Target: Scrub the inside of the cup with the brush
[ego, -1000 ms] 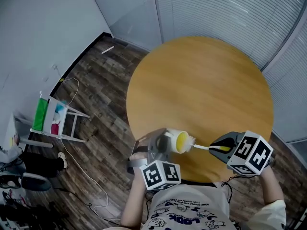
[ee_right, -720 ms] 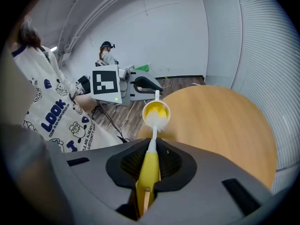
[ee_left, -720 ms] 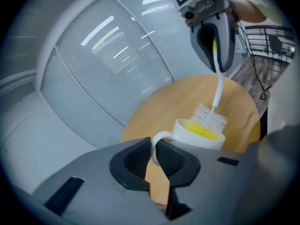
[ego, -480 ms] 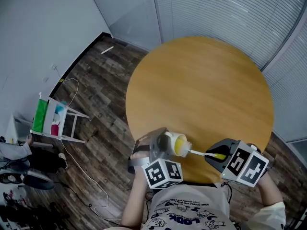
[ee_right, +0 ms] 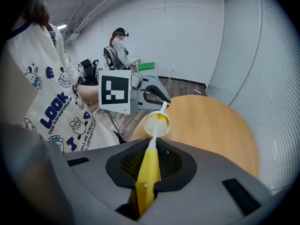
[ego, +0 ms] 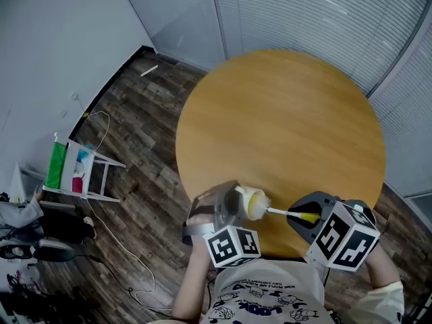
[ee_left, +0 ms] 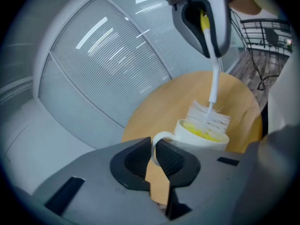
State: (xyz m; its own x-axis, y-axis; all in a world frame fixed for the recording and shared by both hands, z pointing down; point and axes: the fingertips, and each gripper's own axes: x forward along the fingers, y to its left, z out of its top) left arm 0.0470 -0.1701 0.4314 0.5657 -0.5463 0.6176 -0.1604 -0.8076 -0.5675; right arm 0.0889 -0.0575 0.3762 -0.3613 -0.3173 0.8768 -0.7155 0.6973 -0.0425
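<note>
Right tool (ee_right: pixel 151 149) clamped on brush (ee_right: pixel 148 172) | bristles at cup (ee_left: pixel 199 136) mouth | left tool (ee_left: pixel 153 157) pinching cup handle

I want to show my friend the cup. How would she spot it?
Look at the near edge of the round wooden table, by the person. There the left gripper holds a small white cup with a yellow inside by its handle. It is the only cup, with a white bristle brush poking into it.
</note>
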